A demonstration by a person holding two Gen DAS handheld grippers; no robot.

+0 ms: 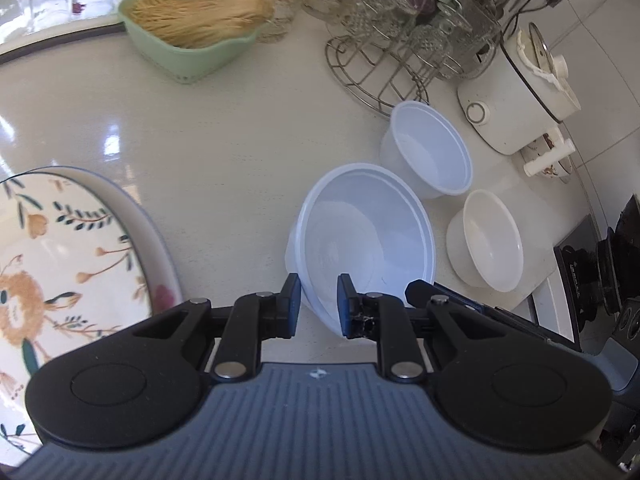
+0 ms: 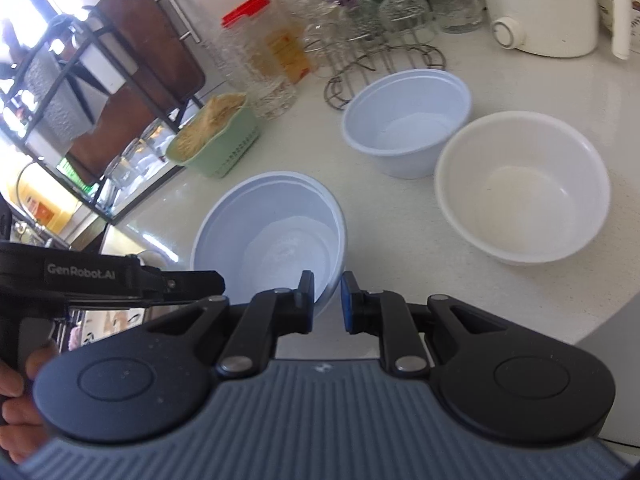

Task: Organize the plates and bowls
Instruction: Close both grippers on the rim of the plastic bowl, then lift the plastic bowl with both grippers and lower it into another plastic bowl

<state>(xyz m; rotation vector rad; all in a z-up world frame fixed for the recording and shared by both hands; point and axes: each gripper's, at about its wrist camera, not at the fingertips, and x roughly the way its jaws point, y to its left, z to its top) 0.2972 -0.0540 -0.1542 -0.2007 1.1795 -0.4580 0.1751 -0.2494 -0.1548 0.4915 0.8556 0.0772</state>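
Observation:
A large pale-blue bowl [image 1: 360,236] [image 2: 276,236] sits tilted over the white counter between both grippers. My left gripper [image 1: 319,308] is shut on its near rim, which passes between the blue pads. My right gripper [image 2: 327,300] is shut on the rim at the other side. In the left wrist view its black fingertip [image 1: 416,290] shows at the bowl's right edge. The left gripper's black finger [image 2: 200,280] reaches the bowl's left side in the right wrist view. Behind stand a smaller pale-blue bowl [image 1: 428,152] [image 2: 408,120] and a cream bowl [image 1: 486,244] [image 2: 524,188]. A floral plate [image 1: 60,260] lies at the left.
A green basket of dry noodles [image 1: 188,28] [image 2: 216,140], a wire rack of glasses [image 1: 400,60] [image 2: 380,40] and a white cooker [image 1: 516,96] [image 2: 540,12] line the back. A red-lidded jar [image 2: 264,48] stands beside the rack. A person's hand [image 2: 20,400] holds the left gripper.

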